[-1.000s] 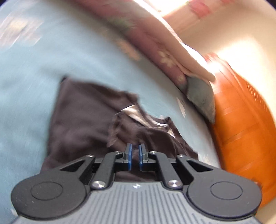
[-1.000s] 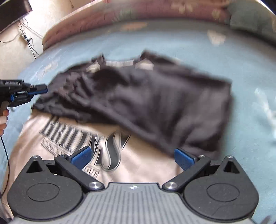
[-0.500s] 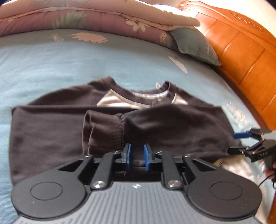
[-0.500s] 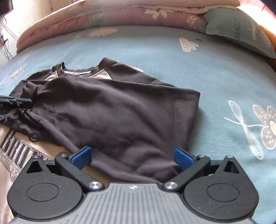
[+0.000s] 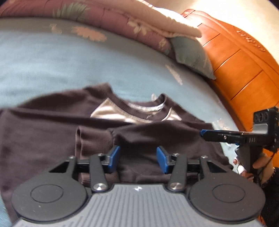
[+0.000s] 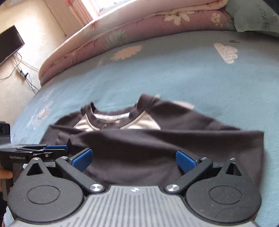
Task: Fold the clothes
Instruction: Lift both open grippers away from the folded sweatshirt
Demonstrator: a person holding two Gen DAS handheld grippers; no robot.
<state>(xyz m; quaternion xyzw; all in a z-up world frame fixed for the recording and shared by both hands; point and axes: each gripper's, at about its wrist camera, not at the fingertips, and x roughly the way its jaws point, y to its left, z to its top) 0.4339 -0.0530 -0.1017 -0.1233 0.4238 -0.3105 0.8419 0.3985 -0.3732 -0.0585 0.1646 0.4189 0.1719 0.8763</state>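
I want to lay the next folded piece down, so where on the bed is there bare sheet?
Bare blue sheet lies between the dark sweatshirt and the rolled floral quilt, and to the sweatshirt's right, below the green pillow. It is crowded near you: both hand-held grippers sit over the sweatshirt's near edge.

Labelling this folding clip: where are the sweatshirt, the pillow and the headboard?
sweatshirt (image 6: 139, 145), right wrist view, folded dark body.
pillow (image 5: 191, 52), left wrist view, its face.
headboard (image 5: 240, 69), left wrist view, orange wood panel.

Both wrist views look steeply down, close over the same sweatshirt (image 5: 52, 136) (image 6: 157, 150)
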